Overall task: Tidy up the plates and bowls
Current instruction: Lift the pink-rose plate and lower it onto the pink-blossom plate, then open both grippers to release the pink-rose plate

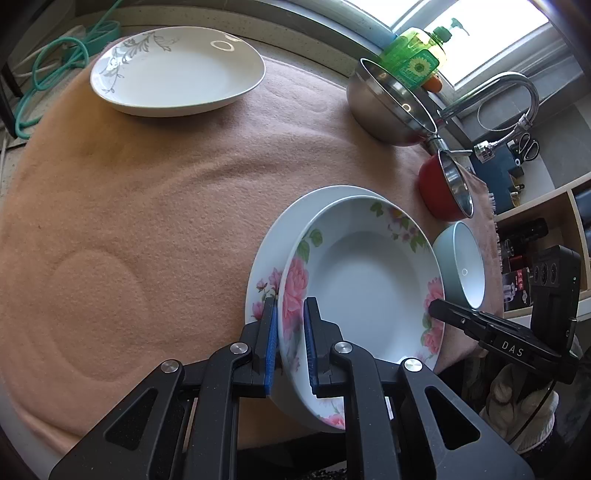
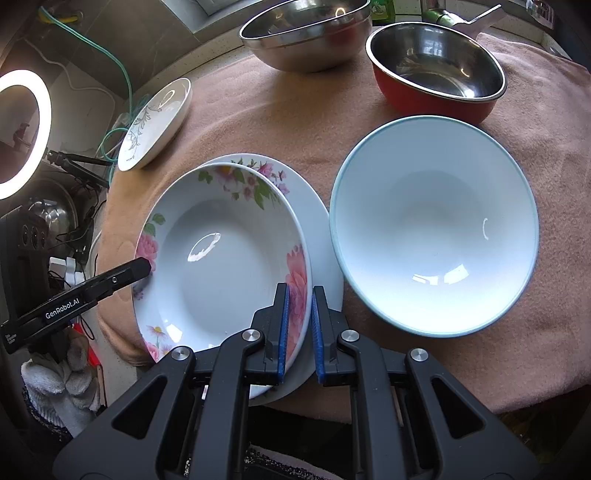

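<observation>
Left gripper, stamped "GenRobot.AI", clamps the deep white rose-patterned plate by its left rim; right gripper, marked "DAS", pinches the opp. rim. Plate sits tilted over a matching flat rose plate on pink felt cloth.

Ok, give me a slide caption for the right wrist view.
Both grippers clamp the floral deep plate over a matching plate, beside a pale blue bowl.

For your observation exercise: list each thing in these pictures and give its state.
Rose plate: held at both rims, above a second plate.
Left tool: shut on rose plate.
Right tool: shut on rose plate.
Blue bowl: empty, upright.
Red bowl: empty.
Steel bowl: empty.
Grey-leaf plate: empty, apart.
</observation>
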A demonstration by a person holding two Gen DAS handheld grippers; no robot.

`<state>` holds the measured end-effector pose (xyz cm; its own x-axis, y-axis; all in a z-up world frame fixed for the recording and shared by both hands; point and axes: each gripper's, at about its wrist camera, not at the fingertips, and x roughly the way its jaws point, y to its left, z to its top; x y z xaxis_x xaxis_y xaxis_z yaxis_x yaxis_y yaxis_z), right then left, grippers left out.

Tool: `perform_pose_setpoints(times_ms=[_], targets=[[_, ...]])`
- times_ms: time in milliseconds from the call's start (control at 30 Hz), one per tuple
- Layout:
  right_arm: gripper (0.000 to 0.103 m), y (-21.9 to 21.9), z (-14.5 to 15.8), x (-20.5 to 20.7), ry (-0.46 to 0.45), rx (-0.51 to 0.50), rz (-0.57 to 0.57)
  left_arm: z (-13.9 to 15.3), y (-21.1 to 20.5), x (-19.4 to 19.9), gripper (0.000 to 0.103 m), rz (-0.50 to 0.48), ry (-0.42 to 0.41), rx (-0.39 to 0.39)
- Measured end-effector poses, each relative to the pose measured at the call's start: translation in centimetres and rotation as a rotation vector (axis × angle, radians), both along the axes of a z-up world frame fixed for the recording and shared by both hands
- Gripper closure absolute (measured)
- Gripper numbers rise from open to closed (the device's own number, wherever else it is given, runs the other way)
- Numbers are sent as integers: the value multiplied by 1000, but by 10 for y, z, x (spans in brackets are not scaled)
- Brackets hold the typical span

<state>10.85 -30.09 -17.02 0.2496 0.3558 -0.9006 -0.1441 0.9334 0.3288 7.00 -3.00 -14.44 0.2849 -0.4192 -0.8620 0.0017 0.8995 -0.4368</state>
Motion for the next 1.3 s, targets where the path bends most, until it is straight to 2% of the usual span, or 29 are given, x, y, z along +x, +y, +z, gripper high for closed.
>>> perform_pose_setpoints(times_ms=[533,600,700,1200,1233,1300], targets=[[87,8,2,-1,-20,-64,29,1,-1,-1,91,-3,-9,13],[81,9,2,-1,-21,-63,37,1,-2,-1,91,-5,-7,13],[79,13,3,-2,-31,-83,51,1,-2,0,91,-4,-8,14],[78,17,4,-4,-52,-123,55,2,-8,1,91,-7,-17,43],[77,16,4,-4,-52,-123,53,2,-8,1,91,-8,-16,44],[62,16,7,-5,-59,-105,55,2,-8,1,91,-10,-14,45]])
